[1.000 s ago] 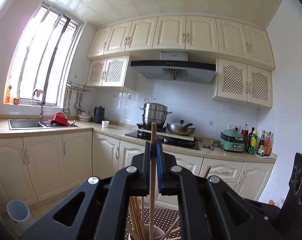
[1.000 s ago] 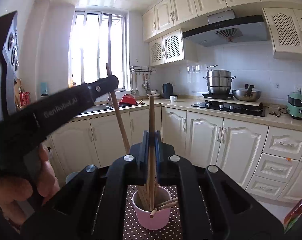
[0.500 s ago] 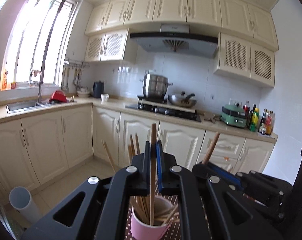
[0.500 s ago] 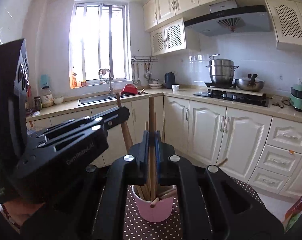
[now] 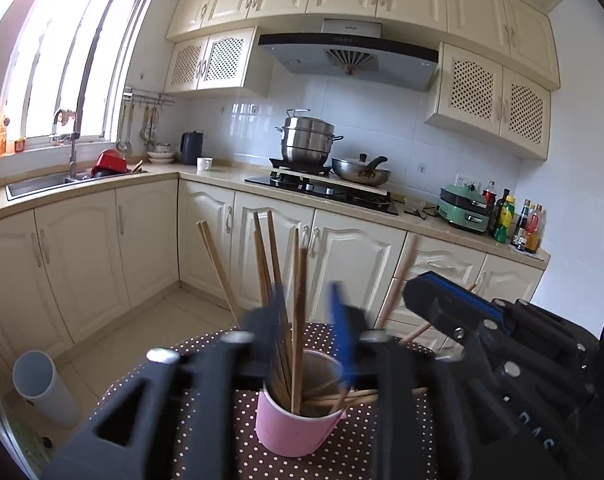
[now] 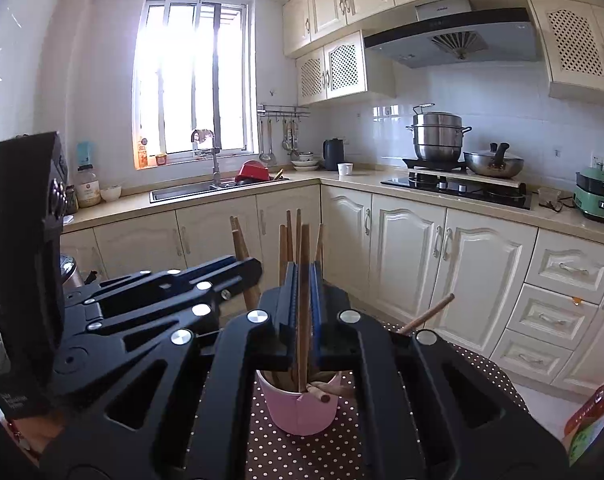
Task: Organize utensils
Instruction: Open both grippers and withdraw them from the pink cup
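Lowering toward the pink cup (image 5: pixel 298 432), your left tongs (image 5: pixel 307 320) are opening off their chopstick (image 5: pixel 300 320) while the right tongs (image 6: pixel 303 300) are clenching another chopstick (image 6: pixel 303 280), risking tipping the cup.

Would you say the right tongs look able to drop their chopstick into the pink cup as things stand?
Probably yes. The right tongs are shut on an upright chopstick whose lower end already sits inside the pink cup. The left tongs stand off to one side, so nothing seems to block the cup's mouth.
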